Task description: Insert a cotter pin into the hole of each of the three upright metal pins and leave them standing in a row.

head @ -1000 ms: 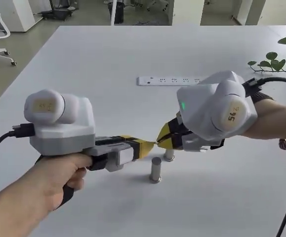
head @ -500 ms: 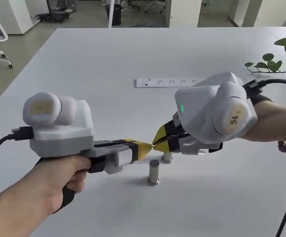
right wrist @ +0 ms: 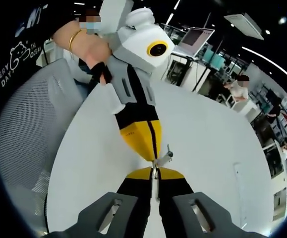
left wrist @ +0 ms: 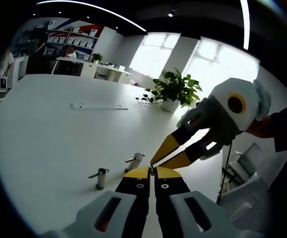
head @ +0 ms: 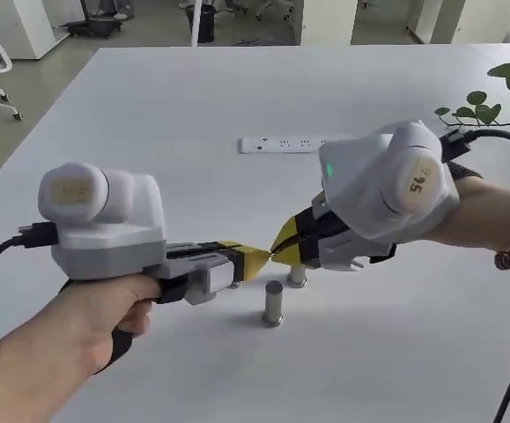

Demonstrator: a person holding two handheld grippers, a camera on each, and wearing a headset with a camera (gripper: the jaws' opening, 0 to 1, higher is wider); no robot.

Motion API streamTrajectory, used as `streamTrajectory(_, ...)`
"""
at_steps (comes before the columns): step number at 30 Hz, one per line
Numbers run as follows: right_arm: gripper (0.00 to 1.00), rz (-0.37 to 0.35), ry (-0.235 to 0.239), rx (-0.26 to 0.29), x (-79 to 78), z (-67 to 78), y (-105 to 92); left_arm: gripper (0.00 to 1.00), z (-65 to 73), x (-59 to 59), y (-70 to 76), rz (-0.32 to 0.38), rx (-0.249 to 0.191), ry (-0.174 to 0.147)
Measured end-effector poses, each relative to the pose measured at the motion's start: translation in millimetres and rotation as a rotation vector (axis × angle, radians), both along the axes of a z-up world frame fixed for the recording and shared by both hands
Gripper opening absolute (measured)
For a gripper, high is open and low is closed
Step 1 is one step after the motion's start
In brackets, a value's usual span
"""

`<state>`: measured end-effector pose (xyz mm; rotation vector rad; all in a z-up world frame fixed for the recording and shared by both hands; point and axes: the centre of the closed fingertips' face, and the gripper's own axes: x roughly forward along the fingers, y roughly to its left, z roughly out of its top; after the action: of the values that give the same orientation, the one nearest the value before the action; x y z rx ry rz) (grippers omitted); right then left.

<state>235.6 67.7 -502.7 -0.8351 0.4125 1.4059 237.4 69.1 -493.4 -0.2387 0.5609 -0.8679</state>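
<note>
While I am pinching the cotter pin (right wrist: 155, 179): my left gripper (head: 256, 262) and right gripper (head: 283, 249), jaws tip to tip, both clamped on it; right housing label (head: 417, 183) "56".

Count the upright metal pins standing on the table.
2. One pin stands on the table nearest the camera; the other pin stands just behind it, below the right gripper. A third may be hidden behind the grippers.

left claw (head: 253, 262): jaws together | right claw (head: 285, 249): probably pinched | tips meeting mid-air
</note>
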Motion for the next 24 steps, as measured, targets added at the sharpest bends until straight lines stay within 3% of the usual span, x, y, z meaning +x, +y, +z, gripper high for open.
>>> streamTrajectory(1,0.00,-0.015,0.023,0.013,-0.1,0.5,-0.4,0.00,-0.3,0.1,0.7,-0.001,0.007,-0.006)
streamTrajectory(6,0.04,-0.131,0.225,0.095,2.3,-1.3,-5.9,0.00,-1.7,-3.0,3.7,-0.028,0.040,-0.037)
streamTrajectory(10,0.06,-0.196,0.332,0.155,1.3,2.6,-8.1,0.00,-2.8,-4.3,6.3,-0.049,0.069,-0.064)
streamTrajectory(14,0.07,-0.201,0.437,0.195,-7.4,7.1,-8.3,0.00,-2.9,-6.7,8.3,-0.079,0.081,-0.089)
streamTrajectory(21,0.07,-0.203,0.519,0.226,-15.8,5.4,-11.4,0.00,-0.8,-13.0,6.8,-0.137,0.062,-0.112)
streamTrajectory(24,0.07,-0.187,0.537,0.232,-21.4,5.8,-11.4,0.00,3.7,-20.1,2.2,-0.183,0.030,-0.122)
